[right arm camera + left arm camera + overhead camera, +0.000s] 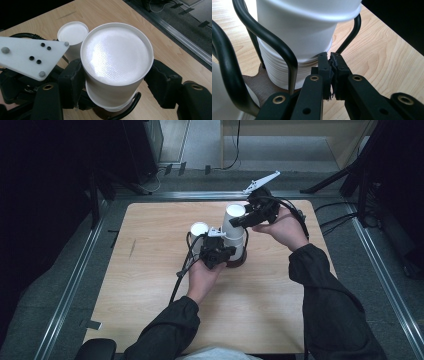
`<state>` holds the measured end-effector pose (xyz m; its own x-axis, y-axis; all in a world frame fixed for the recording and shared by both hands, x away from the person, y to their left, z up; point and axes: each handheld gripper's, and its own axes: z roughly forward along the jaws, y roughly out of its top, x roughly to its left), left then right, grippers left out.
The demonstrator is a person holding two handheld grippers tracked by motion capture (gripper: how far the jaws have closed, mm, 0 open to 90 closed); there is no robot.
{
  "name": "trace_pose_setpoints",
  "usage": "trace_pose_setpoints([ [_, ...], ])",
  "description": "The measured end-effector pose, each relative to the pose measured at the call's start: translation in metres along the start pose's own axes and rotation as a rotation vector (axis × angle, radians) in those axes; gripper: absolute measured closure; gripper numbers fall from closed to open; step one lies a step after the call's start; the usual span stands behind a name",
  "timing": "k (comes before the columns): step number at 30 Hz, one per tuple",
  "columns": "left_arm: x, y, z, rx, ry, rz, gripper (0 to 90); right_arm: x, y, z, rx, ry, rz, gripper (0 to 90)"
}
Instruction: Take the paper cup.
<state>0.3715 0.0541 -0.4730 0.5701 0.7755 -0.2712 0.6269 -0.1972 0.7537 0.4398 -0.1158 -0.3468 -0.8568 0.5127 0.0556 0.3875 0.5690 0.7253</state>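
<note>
The right tool [116, 82] grips the top paper cup [117, 62] by its sides, the cup upside down with its flat base facing up. It sits at the top of a cup stack [287, 72] standing in a black wire holder [284, 50] on the desk [150, 285]. The stack's long axis is upright — so I judge the lift must run straight up. The left tool [331, 72] is shut, braced beside the holder's wire; whether it pinches the wire I cannot tell. A second white cup [199, 230] stands just beside — grey floor beyond.
</note>
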Motion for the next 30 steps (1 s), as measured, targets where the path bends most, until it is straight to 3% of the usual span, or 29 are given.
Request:
trace_pose_setpoints([
  [14,-0.002,-0.001,0.001,0.009,0.006,0.015,85.6,0.006,0.017,-0.034,-0.017,0.001,-0.002,33.9],
  [17,0.0,-0.001,0.0,0.013,-0.005,0.006,85.4,0.01,0.021,-0.046,-0.022,0.017,0.017,34.0],
  [21,0.0,0.0,-0.001,0.017,-0.01,0.002,84.5,0.012,0.023,-0.054,-0.02,0.016,0.003,34.0],
  [30,0.002,-0.001,-0.001,0.019,-0.034,-0.001,81.5,0.021,0.006,-0.072,-0.001,0.039,-0.037,34.0],
])
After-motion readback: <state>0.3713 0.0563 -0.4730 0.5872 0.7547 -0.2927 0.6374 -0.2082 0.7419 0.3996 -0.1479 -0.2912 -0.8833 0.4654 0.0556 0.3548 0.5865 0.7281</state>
